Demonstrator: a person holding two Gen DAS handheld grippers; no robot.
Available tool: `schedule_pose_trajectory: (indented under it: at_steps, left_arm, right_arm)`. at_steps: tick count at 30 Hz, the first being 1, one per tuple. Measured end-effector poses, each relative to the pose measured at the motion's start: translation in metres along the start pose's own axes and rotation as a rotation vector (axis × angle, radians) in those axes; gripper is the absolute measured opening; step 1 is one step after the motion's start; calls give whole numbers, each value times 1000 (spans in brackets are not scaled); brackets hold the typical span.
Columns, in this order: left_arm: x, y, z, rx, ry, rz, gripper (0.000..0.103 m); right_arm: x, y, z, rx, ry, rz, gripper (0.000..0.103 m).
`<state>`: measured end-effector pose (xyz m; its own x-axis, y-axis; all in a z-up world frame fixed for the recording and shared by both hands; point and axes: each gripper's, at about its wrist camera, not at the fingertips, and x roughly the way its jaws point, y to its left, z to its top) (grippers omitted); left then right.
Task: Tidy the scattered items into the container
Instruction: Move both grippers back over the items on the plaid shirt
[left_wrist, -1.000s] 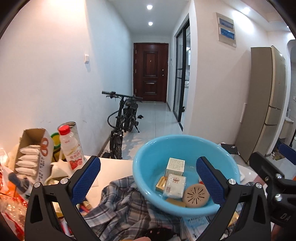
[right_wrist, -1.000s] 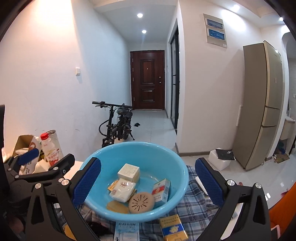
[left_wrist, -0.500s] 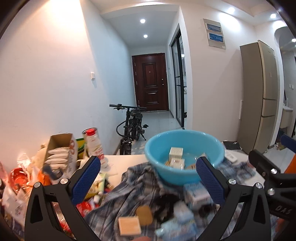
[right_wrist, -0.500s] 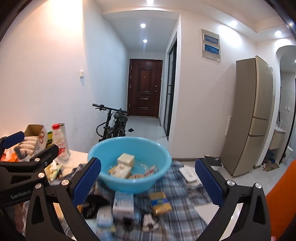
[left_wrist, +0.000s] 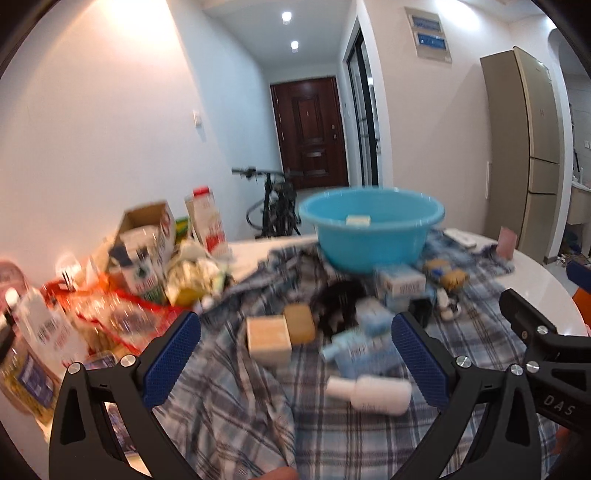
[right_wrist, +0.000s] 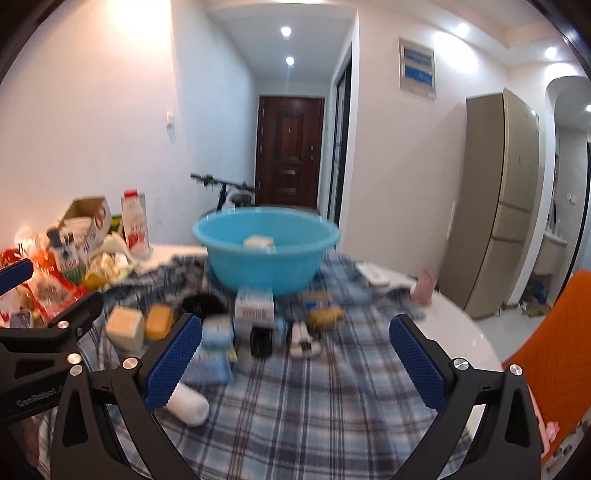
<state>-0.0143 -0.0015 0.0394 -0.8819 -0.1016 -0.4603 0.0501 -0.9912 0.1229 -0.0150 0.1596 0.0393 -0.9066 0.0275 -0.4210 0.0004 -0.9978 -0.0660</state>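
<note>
On the plaid cloth (right_wrist: 295, 398) covering the table (right_wrist: 469, 332), the blue basin (right_wrist: 264, 254) sits at the far side and already holds at least one pale box. Scattered items lie on the cloth between basin and claws: a cream block (left_wrist: 269, 339), a tan bar (left_wrist: 300, 323), a white bottle (left_wrist: 371, 394) on its side, and several small boxes, blurred. Left claw (left_wrist: 295, 363) and right claw (right_wrist: 293, 363) are both spread wide and carry nothing.

Risks, as judged:
- The bottle may roll when approached.
- Loose cloth folds may snag a fingertip and drag neighbouring items.
- Closely packed boxes invite a double grasp.
</note>
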Motion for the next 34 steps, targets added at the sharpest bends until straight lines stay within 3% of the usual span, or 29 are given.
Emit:
schedule_pose_trajectory:
  at_steps: [5,34]
  left_arm:
    - [8,2,-13,-43,46,-70,103]
    - [1,4,-15,-53,14,-68,103]
  right_arm:
    - [10,-2,-15,18,47,8,103]
    - [14,8,-17,-12,60,-37,103]
